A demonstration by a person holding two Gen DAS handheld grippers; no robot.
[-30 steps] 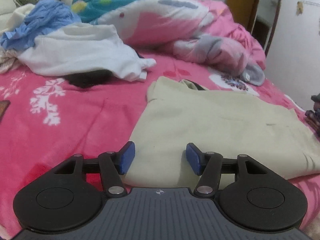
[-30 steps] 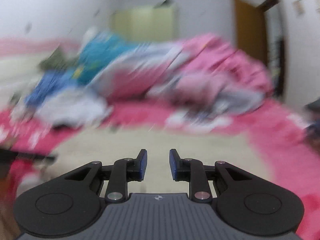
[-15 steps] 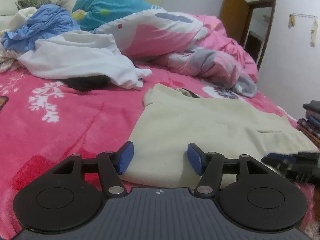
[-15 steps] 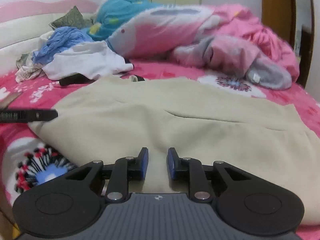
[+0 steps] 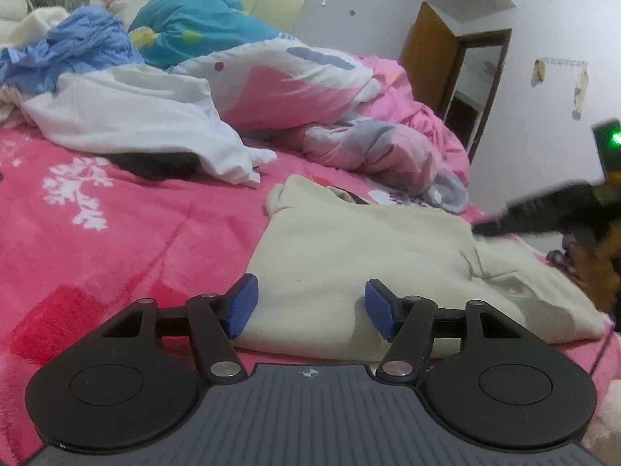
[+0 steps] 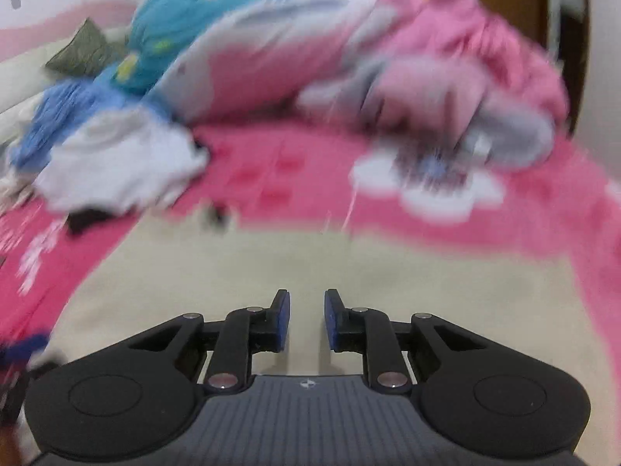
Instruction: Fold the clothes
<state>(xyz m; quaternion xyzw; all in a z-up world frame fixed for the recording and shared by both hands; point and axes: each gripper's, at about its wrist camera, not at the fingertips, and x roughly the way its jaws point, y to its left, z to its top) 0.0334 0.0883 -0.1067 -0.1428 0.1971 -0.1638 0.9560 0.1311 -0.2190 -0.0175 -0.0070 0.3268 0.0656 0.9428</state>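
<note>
A cream fleece garment lies spread on the pink bed cover. My left gripper hovers over its near left hem. Its jaws are opening, the hem shows between them, and the pads touch nothing. In the blurred right wrist view my right gripper is low over the same garment. Its pads stand a narrow gap apart and I see no cloth pinched. In the left wrist view its dark blurred finger reaches in from the right. The tip is at a raised fold in the cloth.
A white garment and a blue one are heaped at the back left. A bunched pink and teal quilt runs along the back. A door stands beyond it. A hand is at the right edge.
My right gripper has swept in over the garment from its right side, and a fold has risen in the cloth there. My left gripper's jaws have spread a little wider.
</note>
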